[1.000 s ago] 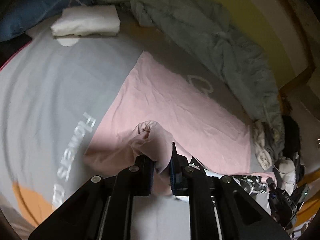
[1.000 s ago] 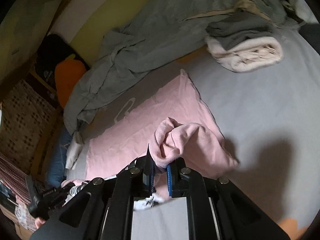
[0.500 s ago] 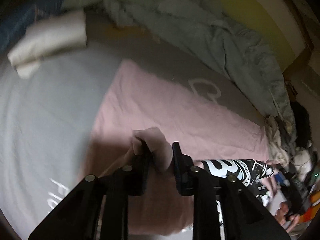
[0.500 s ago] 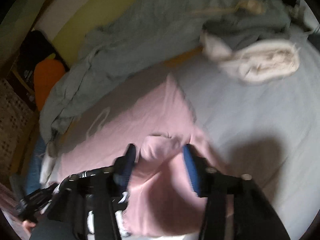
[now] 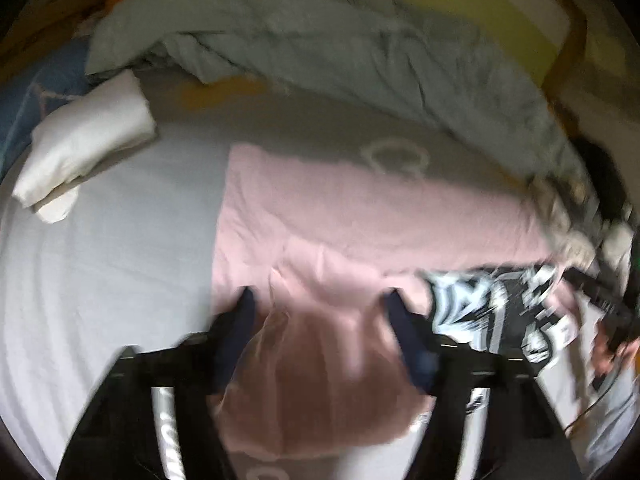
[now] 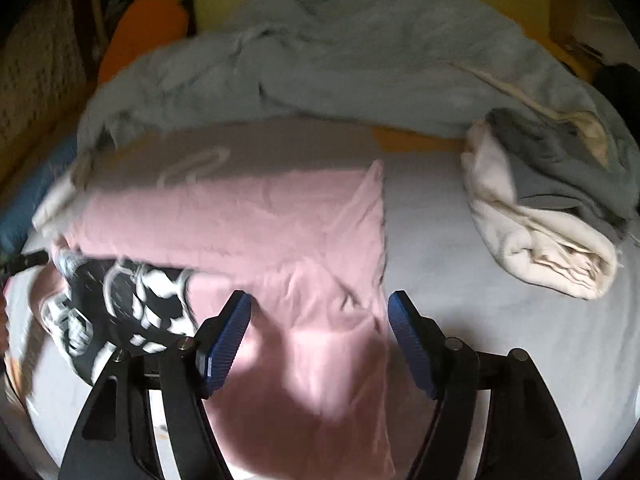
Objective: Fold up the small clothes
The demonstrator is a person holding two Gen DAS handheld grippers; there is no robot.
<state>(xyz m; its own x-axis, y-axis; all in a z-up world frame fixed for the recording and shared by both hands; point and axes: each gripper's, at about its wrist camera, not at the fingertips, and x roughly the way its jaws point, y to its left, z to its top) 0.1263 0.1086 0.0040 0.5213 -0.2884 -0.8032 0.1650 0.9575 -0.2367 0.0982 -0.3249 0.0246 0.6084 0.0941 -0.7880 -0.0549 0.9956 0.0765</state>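
Garment [image 6: 280, 220] flat on bed, between both opening tongs [image 5: 320, 300] [image 6: 318, 300], unpinched

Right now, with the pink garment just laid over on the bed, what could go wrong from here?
1. Both sets of jaws are opening over the pink cotton garment. A fold lies between the right gripper fingers, so it may snag as they pull away.
2. The left gripper also straddles a raised wrinkle, so the fold may settle creased.
3. The black-and-white printed cloth overlaps the pink garment's edge and could get dragged in.
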